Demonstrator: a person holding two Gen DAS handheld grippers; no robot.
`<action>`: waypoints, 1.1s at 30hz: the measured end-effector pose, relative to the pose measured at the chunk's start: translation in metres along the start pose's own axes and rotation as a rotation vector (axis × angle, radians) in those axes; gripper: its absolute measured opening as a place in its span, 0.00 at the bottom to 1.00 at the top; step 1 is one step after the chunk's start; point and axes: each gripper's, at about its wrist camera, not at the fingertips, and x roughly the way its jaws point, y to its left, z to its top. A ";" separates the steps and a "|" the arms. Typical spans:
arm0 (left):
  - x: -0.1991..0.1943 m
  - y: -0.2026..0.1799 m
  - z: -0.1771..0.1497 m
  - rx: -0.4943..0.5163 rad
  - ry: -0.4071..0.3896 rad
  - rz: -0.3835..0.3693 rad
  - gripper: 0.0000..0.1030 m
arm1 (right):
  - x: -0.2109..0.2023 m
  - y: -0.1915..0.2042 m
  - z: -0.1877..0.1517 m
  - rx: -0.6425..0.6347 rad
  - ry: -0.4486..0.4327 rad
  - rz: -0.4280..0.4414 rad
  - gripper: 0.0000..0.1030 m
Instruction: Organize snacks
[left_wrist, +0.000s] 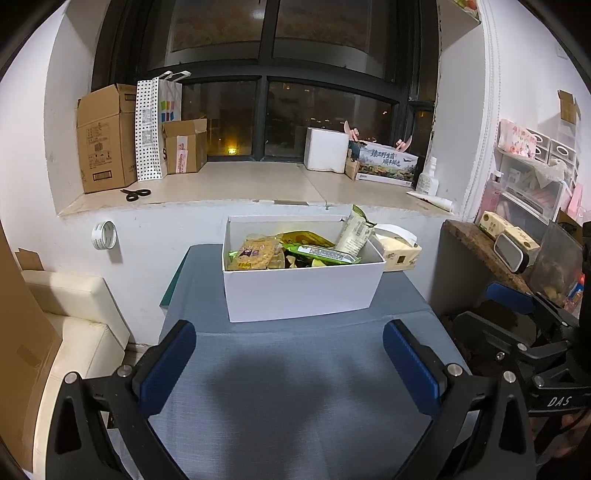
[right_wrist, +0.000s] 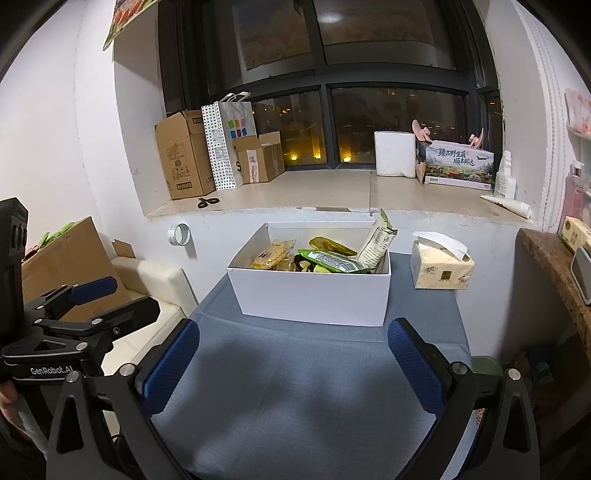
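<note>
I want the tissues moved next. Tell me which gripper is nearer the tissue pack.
Right, by a small margin. The tissue pack sits ahead-right of the right gripper; the left gripper is further left, both short of the white box.

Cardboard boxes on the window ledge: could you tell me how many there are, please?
2. A tall cardboard box stands at the ledge's left end, and a smaller open one sits right of the dotted paper bag. Others may be hidden behind them.

Matt cardboard box (left_wrist: 295, 291), glossy foil snack pkts (left_wrist: 325, 253), woven tablecloth (left_wrist: 295, 387)
</note>
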 end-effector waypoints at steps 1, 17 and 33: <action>0.000 0.000 0.000 -0.001 0.000 0.001 1.00 | 0.000 0.000 0.000 0.000 0.000 0.001 1.00; 0.000 0.000 0.000 0.001 0.003 0.001 1.00 | 0.001 -0.005 0.001 0.035 0.004 -0.007 1.00; 0.000 0.000 -0.001 -0.001 0.004 0.009 1.00 | 0.002 -0.003 -0.001 0.036 0.007 -0.008 1.00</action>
